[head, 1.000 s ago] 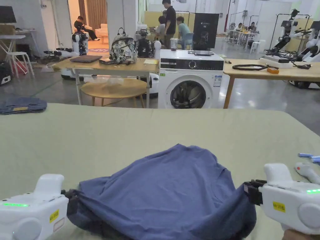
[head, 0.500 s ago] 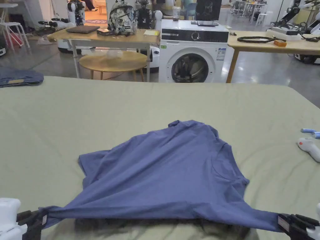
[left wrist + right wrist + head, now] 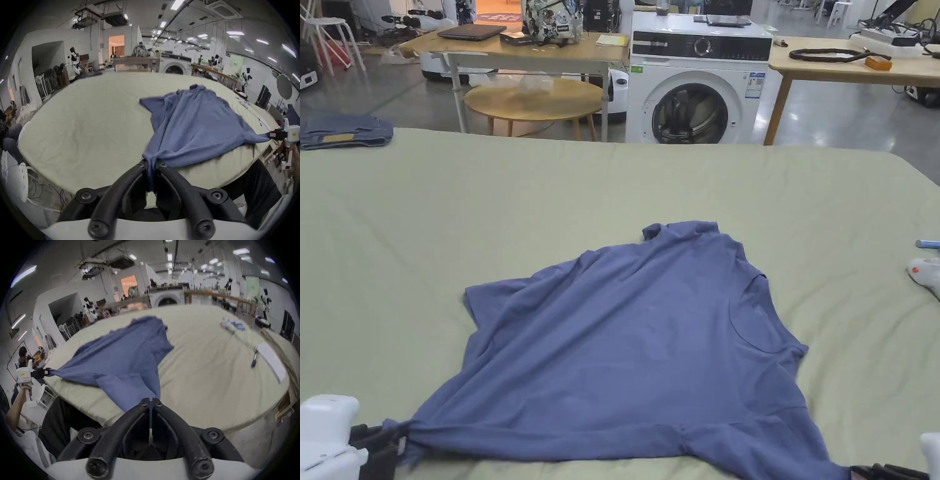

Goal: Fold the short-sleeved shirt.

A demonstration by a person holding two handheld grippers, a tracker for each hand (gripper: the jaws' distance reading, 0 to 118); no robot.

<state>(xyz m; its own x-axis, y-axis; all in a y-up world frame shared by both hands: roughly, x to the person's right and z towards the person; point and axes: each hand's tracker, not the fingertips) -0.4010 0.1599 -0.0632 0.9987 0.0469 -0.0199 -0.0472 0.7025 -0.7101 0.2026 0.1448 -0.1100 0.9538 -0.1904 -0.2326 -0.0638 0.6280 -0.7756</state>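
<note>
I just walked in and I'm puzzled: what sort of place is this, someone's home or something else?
Probably a robotics lab or test hall, not a home. A washing machine stands on bare concrete among wooden workbenches, a white humanoid robot stands by the wall, and a blue shirt lies on a big padded table.

Nothing is showing sharply enough to be read. The white front-loading washing machine is carrying a pale sticker with blue print and a small green tag on its front panel, both too small to make out. The white-bodied left gripper and the white-bodied right gripper are each wearing a small yellow sticker on the housing, with dark marks that are blurring past reading.
</note>
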